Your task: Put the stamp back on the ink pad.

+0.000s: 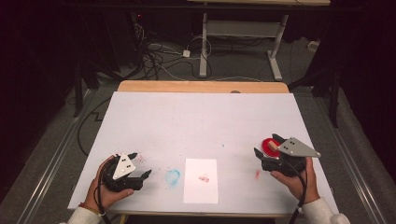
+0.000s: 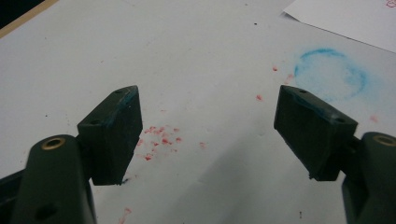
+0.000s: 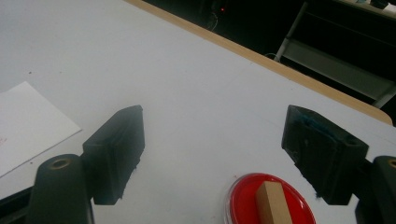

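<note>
Right hand-held gripper (image 3: 212,154) is spread wide just over the stamp (image 3: 271,203) parked on its red pad (image 3: 243,198), probably to keep it inked. Left hand-held gripper (image 2: 208,135) is spread too, nothing in it, idling on the desk (image 1: 187,126).

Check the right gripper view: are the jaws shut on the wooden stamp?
No. The right gripper has its jaws standing wide apart, and the stamp stands free on the red ink pad between them.
</note>
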